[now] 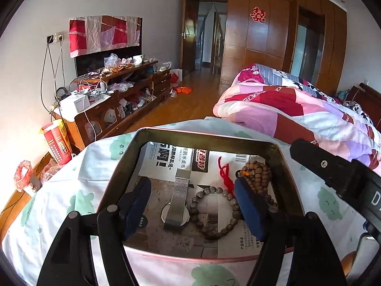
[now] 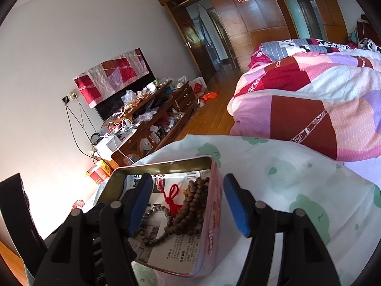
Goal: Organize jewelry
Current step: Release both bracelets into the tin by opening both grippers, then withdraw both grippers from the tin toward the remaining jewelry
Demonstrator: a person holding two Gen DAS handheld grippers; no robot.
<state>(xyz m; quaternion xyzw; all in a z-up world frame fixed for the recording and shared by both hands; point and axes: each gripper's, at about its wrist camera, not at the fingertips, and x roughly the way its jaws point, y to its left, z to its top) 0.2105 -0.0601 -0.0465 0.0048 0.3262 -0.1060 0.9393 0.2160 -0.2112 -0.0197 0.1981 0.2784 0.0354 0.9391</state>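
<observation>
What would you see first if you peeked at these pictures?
A shiny rectangular metal tin on the cloud-patterned cloth holds a silver mesh-strap watch, a grey-brown bead bracelet, brown wooden prayer beads and a red knotted cord. Behind, a bright pink-and-red patchwork quilt covers the bed.

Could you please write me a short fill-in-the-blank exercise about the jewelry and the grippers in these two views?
1. The silver mesh-band watch lies inside the rectangular metal ____.
2. The tassel cord beside the long brown wooden bead strand is coloured ____.
3. The left gripper hangs over the watch and the dark round-bead bracelet with its jaws ____.
4. One wall of the tin stands between the pads of the ____ gripper.

Missing words: tin; red; open; right
</observation>
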